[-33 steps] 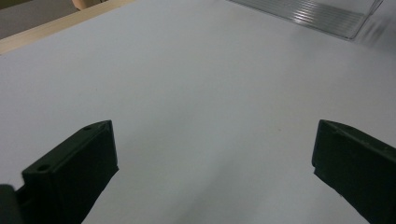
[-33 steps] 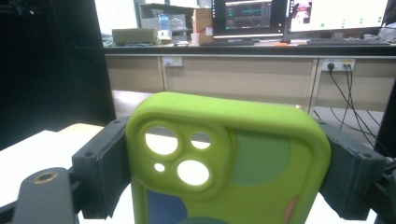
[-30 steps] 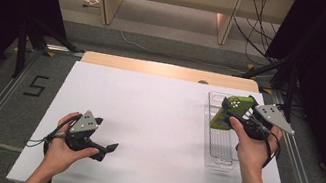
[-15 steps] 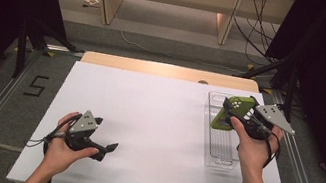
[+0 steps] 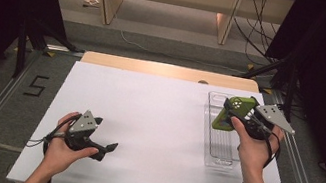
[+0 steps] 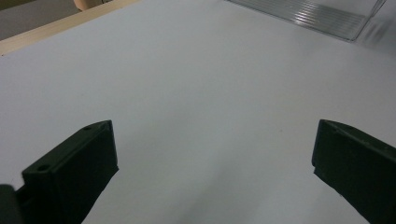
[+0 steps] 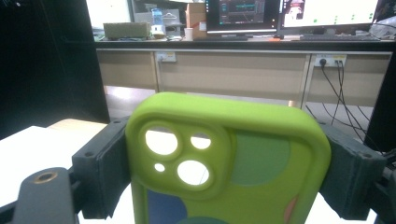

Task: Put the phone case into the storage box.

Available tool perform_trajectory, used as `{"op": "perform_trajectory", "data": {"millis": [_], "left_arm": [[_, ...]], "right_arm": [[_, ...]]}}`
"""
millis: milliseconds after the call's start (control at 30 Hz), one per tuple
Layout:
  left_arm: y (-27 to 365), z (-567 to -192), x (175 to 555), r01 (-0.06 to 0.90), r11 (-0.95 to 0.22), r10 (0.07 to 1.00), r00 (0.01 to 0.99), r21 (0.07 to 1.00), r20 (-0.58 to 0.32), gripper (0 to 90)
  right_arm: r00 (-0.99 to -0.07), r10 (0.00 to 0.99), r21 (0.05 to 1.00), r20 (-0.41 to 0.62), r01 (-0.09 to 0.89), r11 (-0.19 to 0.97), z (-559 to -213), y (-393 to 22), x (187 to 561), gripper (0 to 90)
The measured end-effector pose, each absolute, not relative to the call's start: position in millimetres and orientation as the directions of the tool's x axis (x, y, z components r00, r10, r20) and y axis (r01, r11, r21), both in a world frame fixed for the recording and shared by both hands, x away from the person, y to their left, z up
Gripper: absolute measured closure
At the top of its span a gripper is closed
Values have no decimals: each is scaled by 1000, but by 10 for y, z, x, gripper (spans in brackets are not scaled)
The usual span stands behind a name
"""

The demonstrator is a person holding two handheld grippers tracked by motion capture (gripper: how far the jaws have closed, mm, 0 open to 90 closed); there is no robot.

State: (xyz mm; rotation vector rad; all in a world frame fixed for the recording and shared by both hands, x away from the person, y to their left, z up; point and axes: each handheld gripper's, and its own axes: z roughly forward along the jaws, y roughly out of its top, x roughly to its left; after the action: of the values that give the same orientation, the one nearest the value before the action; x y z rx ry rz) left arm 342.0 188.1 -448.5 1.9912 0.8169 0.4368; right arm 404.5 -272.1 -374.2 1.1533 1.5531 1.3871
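I have the green phone case (image 7: 229, 158) clamped across its width in my right tongs (image 5: 233, 115), the two pads pressing on its long side edges just below the camera cut-out. It hangs in the air above the far end of the clear plastic tray (image 5: 219, 154), which sits on the right side of the white tabletop (image 5: 156, 120), and it touches nothing but the pads.

I judge the case light and rubbery — a hollow shell that will flex if squeezed hard, so a gentle grip on the side rails is the right hold, as it is now. The thick rim near the camera holes looks stiffest; pinching across the thin back panel would only bow it. Its matt surface should not slide much in the pads, and a drop into the tray would hardly hurt it.

My left tongs (image 5: 108, 147) rest low over the bare tabletop at the near left, jaws spread wide with nothing between them.

Against the earlier pictures I see no change — both hands sit where they were, the case is at the same tilt over the tray, and the grip is unaltered.
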Motion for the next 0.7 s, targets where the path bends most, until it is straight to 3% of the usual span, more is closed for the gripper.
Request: {"op": "perform_trajectory", "data": {"millis": [700], "left_arm": [[1879,-4493,3421,374,-366,694,720,852,-18,0]], "right_arm": [[-305,952,988,19,151,28,-3767,-2767,4099,166]]}}
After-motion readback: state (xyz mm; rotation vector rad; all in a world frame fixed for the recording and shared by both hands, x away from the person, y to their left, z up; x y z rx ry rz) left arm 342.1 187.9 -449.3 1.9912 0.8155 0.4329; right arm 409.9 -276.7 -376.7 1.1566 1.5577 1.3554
